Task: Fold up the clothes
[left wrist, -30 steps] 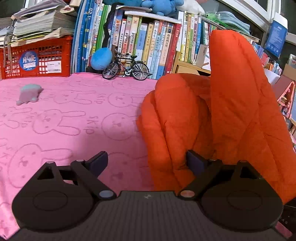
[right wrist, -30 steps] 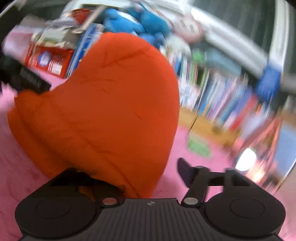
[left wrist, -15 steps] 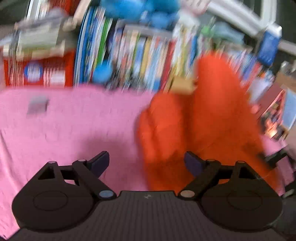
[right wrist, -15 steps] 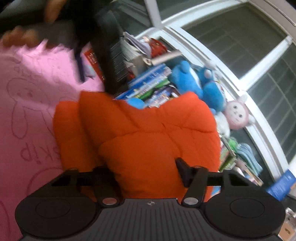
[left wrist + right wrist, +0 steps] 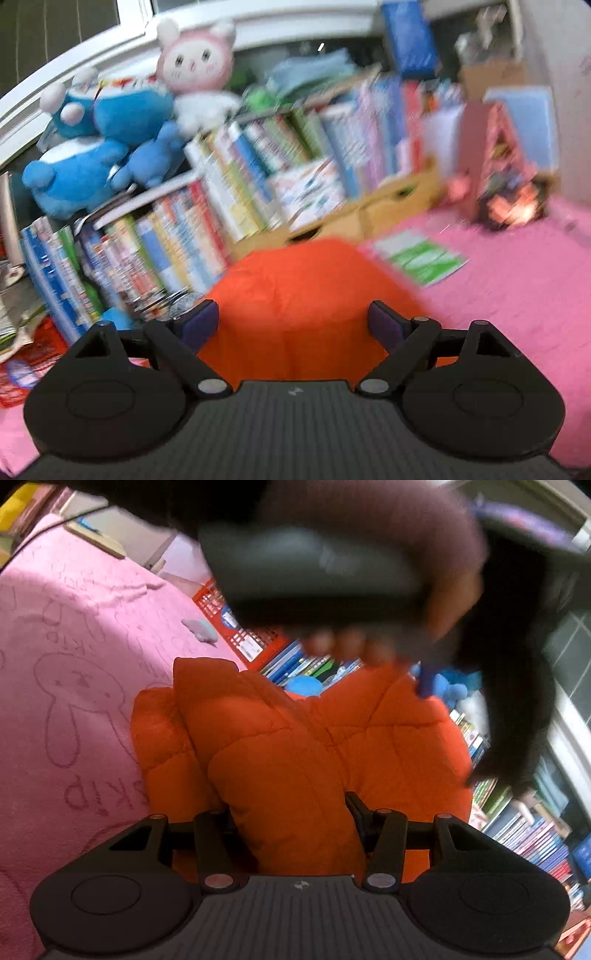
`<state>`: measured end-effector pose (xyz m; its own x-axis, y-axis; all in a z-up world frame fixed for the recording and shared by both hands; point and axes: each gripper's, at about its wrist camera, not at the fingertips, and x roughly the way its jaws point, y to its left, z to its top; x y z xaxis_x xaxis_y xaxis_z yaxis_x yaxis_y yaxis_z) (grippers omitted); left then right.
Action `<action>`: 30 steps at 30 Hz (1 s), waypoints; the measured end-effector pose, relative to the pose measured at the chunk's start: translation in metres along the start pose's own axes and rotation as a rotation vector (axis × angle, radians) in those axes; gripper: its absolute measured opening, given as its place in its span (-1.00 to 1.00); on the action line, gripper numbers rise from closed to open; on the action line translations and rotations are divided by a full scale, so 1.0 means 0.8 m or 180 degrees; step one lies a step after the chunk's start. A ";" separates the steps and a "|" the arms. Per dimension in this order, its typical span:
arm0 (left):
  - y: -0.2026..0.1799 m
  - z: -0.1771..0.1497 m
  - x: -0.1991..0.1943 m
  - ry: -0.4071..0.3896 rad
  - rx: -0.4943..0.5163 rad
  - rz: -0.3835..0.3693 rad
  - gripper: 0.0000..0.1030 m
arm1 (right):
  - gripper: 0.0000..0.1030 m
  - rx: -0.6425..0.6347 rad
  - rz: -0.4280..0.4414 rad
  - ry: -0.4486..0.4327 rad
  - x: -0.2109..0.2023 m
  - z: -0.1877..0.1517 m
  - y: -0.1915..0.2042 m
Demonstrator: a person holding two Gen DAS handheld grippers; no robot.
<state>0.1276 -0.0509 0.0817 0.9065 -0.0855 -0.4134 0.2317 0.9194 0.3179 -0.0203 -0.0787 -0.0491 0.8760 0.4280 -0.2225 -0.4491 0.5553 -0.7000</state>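
One orange puffer jacket (image 5: 314,753), bunched on pink blanket (image 5: 74,635), clamped in my right gripper (image 5: 291,812); pads buried. Left gripper (image 5: 291,321) wide apart, blurred, gripping nothing.

One orange puffer jacket (image 5: 295,746). Two grippers: right gripper (image 5: 291,812), left gripper (image 5: 291,325). One hand (image 5: 388,590). One pink bunny-print blanket (image 5: 74,635). Two blue plush toys (image 5: 99,140), one pink-and-white bunny plush (image 5: 195,70). One red plastic crate (image 5: 236,627). One green booklet (image 5: 421,258). One small grey toy (image 5: 201,629). Books (image 5: 258,192): too blurred to count.
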 end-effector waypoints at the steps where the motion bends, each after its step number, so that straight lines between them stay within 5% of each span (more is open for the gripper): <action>1: 0.005 -0.005 0.008 0.0054 -0.0020 0.0023 0.81 | -0.01 0.0025 0.0030 -0.0005 0.000 -0.001 -0.001; 13: 0.050 -0.057 0.048 0.0107 -0.0002 0.0538 0.98 | -0.01 0.0172 0.0339 -0.0028 -0.004 -0.004 -0.010; 30: 0.096 -0.095 0.073 0.0249 -0.0777 0.0210 1.00 | 0.24 0.1344 0.1378 -0.0154 -0.070 -0.028 -0.110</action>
<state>0.1715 0.0439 0.0169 0.8846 -0.0010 -0.4663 0.0722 0.9882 0.1349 -0.0261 -0.1675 0.0100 0.5935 0.7046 -0.3889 -0.8026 0.5541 -0.2208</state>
